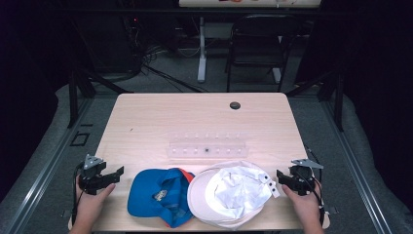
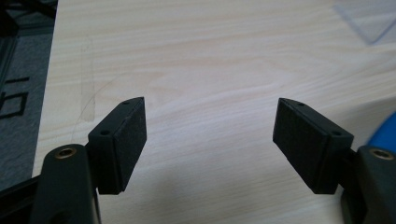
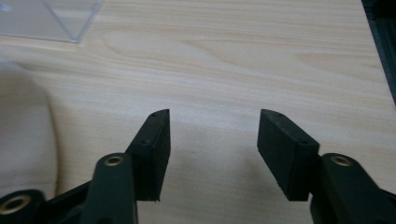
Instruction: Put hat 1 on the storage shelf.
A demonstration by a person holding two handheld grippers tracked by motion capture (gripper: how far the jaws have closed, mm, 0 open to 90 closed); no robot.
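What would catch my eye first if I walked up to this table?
Probably the two caps lying side by side at the near edge of the table: a blue cap with orange trim on the left and a white cap turned inside up on the right. Flanking them, each hand holds a black gripper, the left gripper and the right gripper, both open and empty.

A: How was the light in the high view?

B: Bright on the surface (image 1: pixel 146 117), with glare washing out the clear rack (image 1: pixel 207 145) and the white cap (image 1: pixel 229 192). The room behind and both sides sank into near black.

A: And sharpness?

B: The high view was soft and grainy. In the gripper views the wood grain looked fairly crisp, while the jaws up close were dark, slightly blurred, and threw soft shadows on the wood beneath them.
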